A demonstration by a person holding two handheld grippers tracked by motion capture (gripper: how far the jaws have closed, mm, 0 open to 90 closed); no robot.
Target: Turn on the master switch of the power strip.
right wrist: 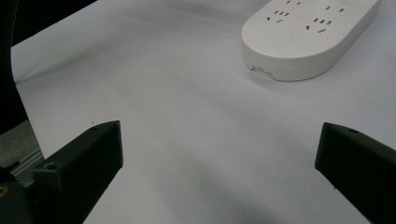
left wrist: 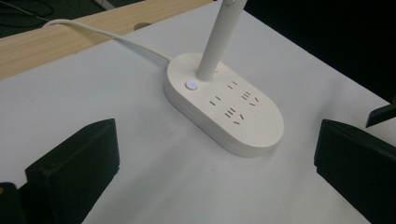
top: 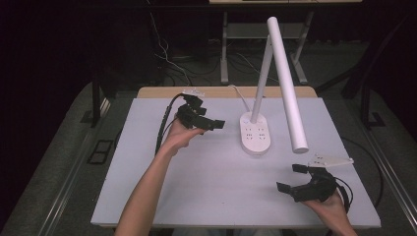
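We hold the left hand-held gripper (top: 209, 120) jaws wide and empty, just left of the lamp base (top: 255, 133), whose long axis runs toward us. The lit button (left wrist: 190, 85) sits at its far end. Our right hand-held gripper (top: 291, 178), also wide and empty, waits nearer the table (top: 147, 162) edge, with open room between.

Lamp base (right wrist: 308, 37) cut by frame edge
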